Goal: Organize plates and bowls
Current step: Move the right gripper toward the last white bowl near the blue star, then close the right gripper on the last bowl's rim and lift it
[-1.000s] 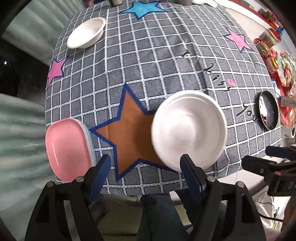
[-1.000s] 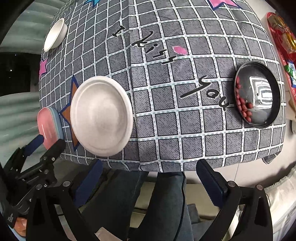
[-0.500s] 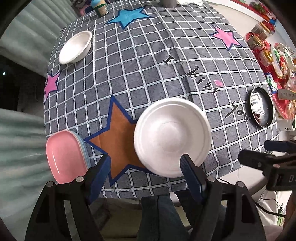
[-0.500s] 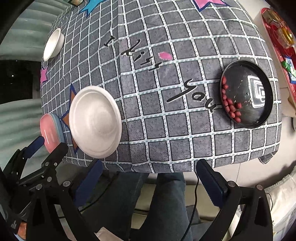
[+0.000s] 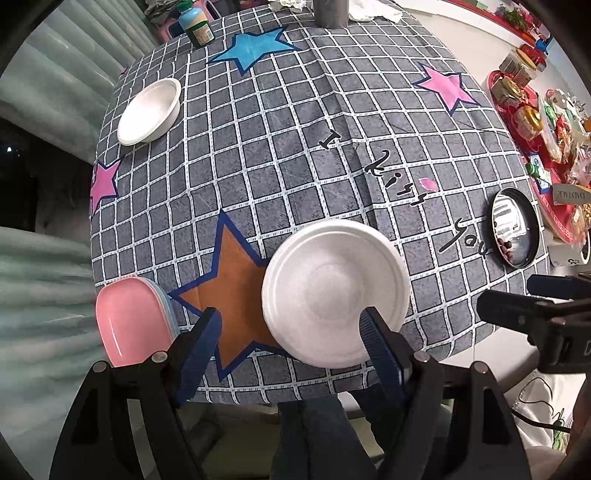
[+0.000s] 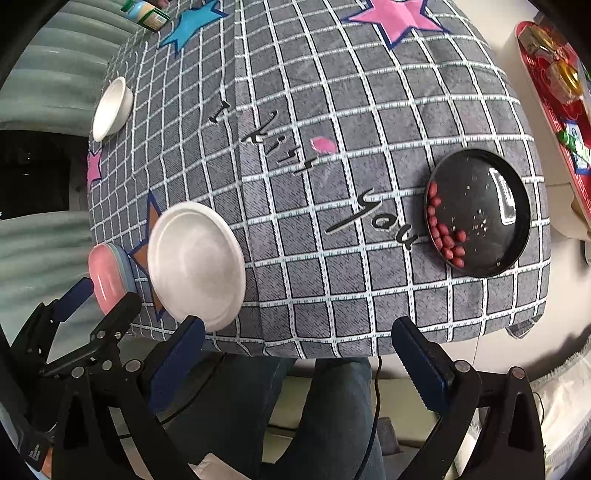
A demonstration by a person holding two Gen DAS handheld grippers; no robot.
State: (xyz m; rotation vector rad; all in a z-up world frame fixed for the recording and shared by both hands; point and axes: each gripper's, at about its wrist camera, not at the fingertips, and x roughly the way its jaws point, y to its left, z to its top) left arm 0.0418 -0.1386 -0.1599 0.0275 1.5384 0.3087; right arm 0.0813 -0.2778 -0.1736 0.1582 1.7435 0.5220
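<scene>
Currently, both grippers hang above the near edge of a table [image 5: 332, 110] covered by a grey checked cloth with coloured stars.

1. Left gripper [image 5: 291, 328]: its two blue-padded fingers stand spread apart with nothing between them. It points steeply down over the near edge of the table, above the brown star [image 5: 236, 295].
2. Right gripper [image 6: 295, 343]: its fingers are likewise spread wide and pinch nothing. It sits over the table's near edge, with the person's trouser legs [image 6: 266, 413] visible below.
3. White plate [image 5: 334, 291]: it lies flat on the cloth near the front edge, partly over the right point of the brown star. In the left wrist view the right finger pad overlaps its lower rim; whether pad and rim touch cannot be told.
4. Pink plate [image 5: 129, 321]: it tops a small stack at the front left corner, with pale blue rims showing beneath it, well apart from the white plate.
5. White bowl [image 5: 149, 110]: it stands upright near the far left edge.
6. Black dish [image 6: 480, 212]: it rests near the right edge and holds red nuts [image 6: 443, 232] along its left inner rim.
7. Green-capped bottle [image 5: 195, 27]: it stands upright at the far edge, beside the blue star.
</scene>
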